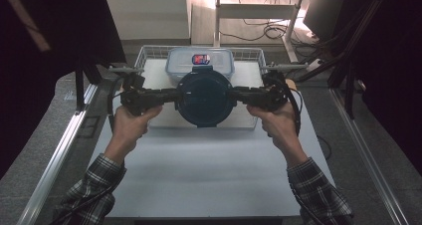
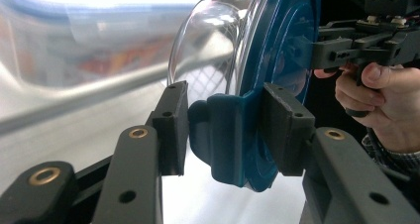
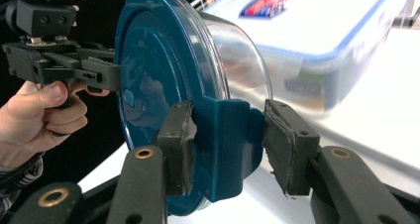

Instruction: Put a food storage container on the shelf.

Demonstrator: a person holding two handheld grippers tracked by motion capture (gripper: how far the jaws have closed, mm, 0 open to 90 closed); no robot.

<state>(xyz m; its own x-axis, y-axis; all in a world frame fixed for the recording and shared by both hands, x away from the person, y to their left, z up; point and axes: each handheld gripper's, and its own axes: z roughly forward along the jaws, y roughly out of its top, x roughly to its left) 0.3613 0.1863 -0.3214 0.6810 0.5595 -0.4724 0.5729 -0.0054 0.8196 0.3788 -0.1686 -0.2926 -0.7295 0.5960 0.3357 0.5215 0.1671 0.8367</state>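
Note:
A round clear container with a dark blue lid (image 1: 204,98) hangs in the air between my two grippers, lid toward the high camera. My left gripper (image 1: 175,96) is shut on the lid's left clip (image 2: 223,135), its pads pressing both sides. My right gripper (image 1: 235,94) is shut on the opposite clip (image 3: 228,144). In the left gripper view the glass bowl (image 2: 213,50) bulges left of the lid, and the right gripper (image 2: 346,48) shows beyond it with a hand. The right gripper view shows the left gripper (image 3: 64,65) across the lid (image 3: 158,60).
Just behind the round container, a rectangular clear box with a blue-rimmed lid and a red-blue label (image 1: 199,60) sits in a white wire basket (image 1: 144,53). The white table (image 1: 209,170) stretches toward the person. Metal rails run along both sides.

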